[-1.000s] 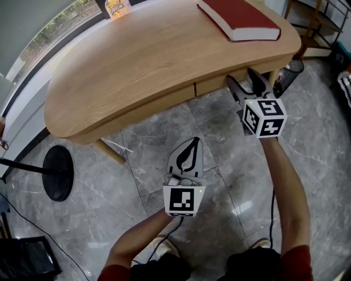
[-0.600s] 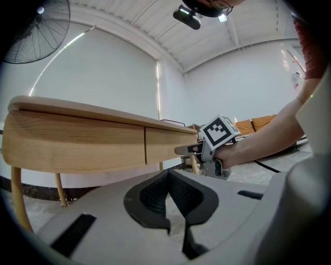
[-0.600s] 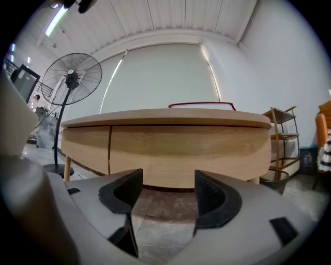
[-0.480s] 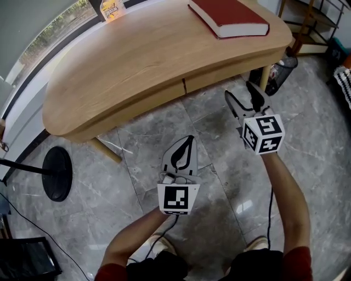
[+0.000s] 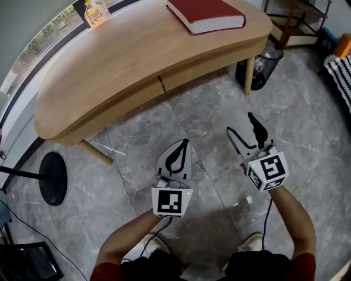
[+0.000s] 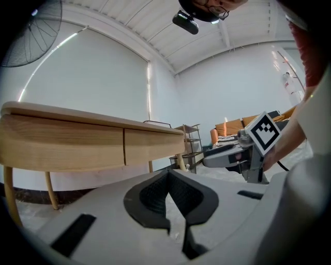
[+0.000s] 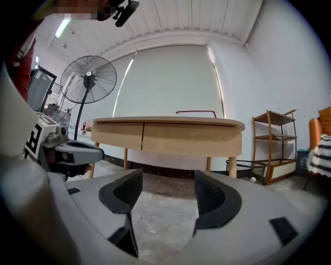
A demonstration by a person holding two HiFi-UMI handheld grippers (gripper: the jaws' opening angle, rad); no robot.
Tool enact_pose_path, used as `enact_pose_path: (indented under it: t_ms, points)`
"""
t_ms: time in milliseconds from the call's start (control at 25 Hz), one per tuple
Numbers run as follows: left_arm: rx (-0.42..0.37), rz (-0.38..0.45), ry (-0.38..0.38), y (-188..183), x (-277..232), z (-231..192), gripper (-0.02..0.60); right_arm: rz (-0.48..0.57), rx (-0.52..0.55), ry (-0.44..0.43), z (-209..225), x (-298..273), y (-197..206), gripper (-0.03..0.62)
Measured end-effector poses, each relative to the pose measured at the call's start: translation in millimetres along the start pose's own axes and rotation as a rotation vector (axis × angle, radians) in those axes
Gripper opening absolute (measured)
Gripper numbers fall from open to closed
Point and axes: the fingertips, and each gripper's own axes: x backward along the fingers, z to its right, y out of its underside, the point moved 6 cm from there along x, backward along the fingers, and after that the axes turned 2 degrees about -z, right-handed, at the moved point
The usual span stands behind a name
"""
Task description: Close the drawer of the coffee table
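Nearest, over glossy grey marble tiles (image 5: pixel 307 126), the left gripper (image 5: pixel 185 142) has its ribbed black pads pressed together on nothing. The right gripper (image 5: pixel 240 124) stands parted and empty. At 12 o'clock the drawer (image 5: pixel 200 70) sits flush in the kidney-shaped pale-wood coffee table (image 5: pixel 109 66). Only the head view shows the red book (image 5: pixel 205 13) from above; the gripper views show a fan's round wire head (image 7: pixel 89 80).

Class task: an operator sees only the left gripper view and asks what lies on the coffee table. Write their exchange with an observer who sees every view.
Observer: A red book lies on the coffee table, near one end.
Operator: Is the right gripper holding anything?
Observer: No; its jaws stand apart, with only floor between them.
Operator: What's beside the table?
Observer: A black wire bin stands by one leg.
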Motion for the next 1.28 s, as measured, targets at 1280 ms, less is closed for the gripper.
enact_pose_path:
  t_ms: [1280]
  points:
    - [0.015, -0.029, 0.054, 29, 46, 29, 0.008, -0.018, -0.157, 0.134, -24, 100, 48, 0.287]
